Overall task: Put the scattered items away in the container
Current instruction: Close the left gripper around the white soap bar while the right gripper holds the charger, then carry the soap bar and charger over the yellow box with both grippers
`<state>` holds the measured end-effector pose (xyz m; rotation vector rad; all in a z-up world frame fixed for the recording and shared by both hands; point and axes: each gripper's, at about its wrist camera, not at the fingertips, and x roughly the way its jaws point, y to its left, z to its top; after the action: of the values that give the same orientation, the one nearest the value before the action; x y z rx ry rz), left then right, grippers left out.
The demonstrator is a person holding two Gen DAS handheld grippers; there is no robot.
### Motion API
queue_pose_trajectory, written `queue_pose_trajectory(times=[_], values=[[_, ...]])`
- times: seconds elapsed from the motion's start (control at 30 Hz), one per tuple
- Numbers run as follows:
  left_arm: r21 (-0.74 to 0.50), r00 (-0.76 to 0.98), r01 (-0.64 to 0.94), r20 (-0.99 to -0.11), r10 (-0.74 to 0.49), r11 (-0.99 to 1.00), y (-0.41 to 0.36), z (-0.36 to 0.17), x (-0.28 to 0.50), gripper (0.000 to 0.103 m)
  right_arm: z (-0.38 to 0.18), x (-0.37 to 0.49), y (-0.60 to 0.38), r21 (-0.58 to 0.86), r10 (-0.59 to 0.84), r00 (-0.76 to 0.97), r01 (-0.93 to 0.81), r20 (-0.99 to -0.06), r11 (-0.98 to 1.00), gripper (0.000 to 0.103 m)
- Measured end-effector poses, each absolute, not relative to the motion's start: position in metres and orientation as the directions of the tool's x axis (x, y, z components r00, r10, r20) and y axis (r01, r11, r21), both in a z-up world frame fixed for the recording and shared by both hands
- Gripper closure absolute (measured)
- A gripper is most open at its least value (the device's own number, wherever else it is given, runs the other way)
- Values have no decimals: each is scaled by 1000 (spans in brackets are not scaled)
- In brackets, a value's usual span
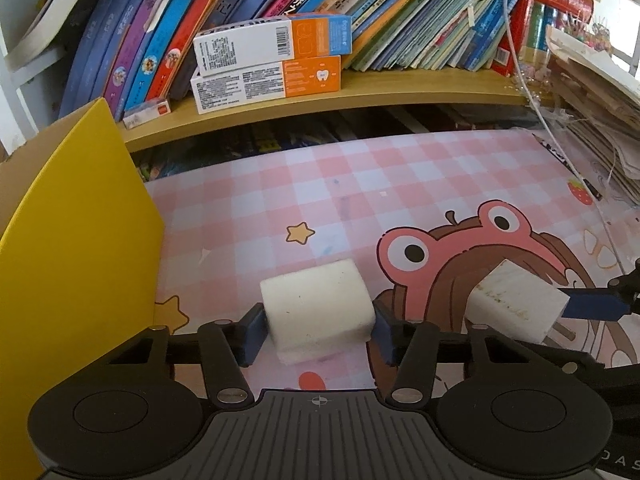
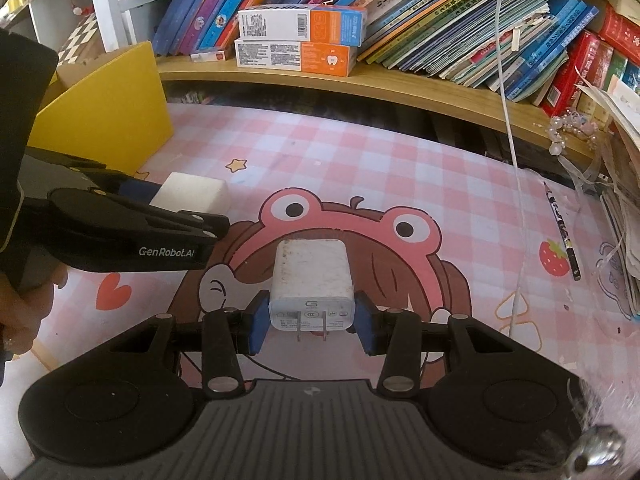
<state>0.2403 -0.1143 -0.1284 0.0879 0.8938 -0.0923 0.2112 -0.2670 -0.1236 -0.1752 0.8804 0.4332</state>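
Observation:
My left gripper (image 1: 318,330) has its blue pads pressed against both sides of a white foam block (image 1: 316,304), which rests on the pink checked mat (image 1: 280,184). The yellow container (image 1: 80,240) stands close by on its left. My right gripper (image 2: 312,326) is shut on a white charger plug (image 2: 310,276) with its two prongs pointing back toward the camera, above the frog cartoon. In the left wrist view the charger (image 1: 516,300) hangs tilted at the right with one blue finger (image 1: 592,308) on it. The right wrist view shows the left gripper (image 2: 180,208), the block (image 2: 192,192) and the container (image 2: 108,120).
A wooden shelf (image 2: 400,88) of leaning books runs along the back, with two white-and-orange boxes (image 2: 300,40) stacked on it. A white cable (image 2: 512,140) hangs down on the right. A pencil (image 2: 564,232), a bead bracelet (image 2: 568,128) and piled papers (image 2: 624,200) lie at the right edge.

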Motion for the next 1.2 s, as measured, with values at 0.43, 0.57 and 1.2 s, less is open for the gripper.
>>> queue_pose_trajectory(times=[0.43,0.57,1.2], values=[[1,633,172,-766,-110,985,-108,-97,200,60,-104,186,-272,17,294,569,-441,-768,897,62],[13,645,207,-753,-127,978,-106,-83,176,60,-97,173,-273,17,297,572,-443,-764,897,62],[14,692,232,-705,-155,973,-95,-45,94,60,-65,110,-266,13,326,593,-470,-736,883,62]])
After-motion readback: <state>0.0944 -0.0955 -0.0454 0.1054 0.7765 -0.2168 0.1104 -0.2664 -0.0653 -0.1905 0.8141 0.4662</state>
